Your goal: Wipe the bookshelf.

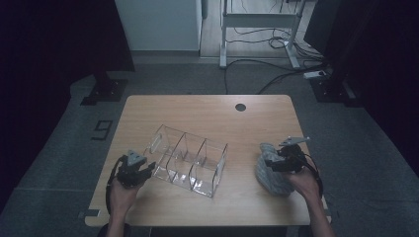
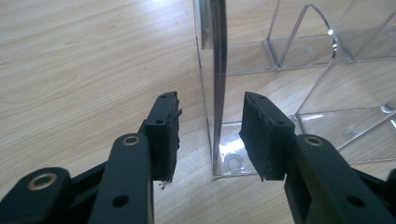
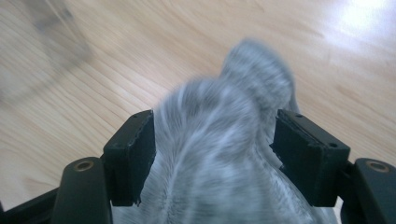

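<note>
A clear plastic organizer [image 1: 190, 160] with three compartments lies on the wooden table [image 1: 207, 113]. My left gripper [image 1: 148, 170] is at its left end. In the left gripper view the jaws [image 2: 212, 135] straddle the organizer's end wall [image 2: 215, 70], with a gap between the wall and each pad, so the gripper is open. A crumpled grey cloth [image 1: 272, 181] lies near the table's right edge under my right gripper [image 1: 271, 164]. In the right gripper view the cloth [image 3: 219, 126] bulges up between the spread jaws [image 3: 215, 154], which are open and only brush it.
A round cable hole [image 1: 240, 107] sits near the table's far edge. On the floor beyond are a white desk frame [image 1: 259, 19], loose cables [image 1: 276, 74] and a power strip [image 1: 316, 75]. Dark drapes flank both sides.
</note>
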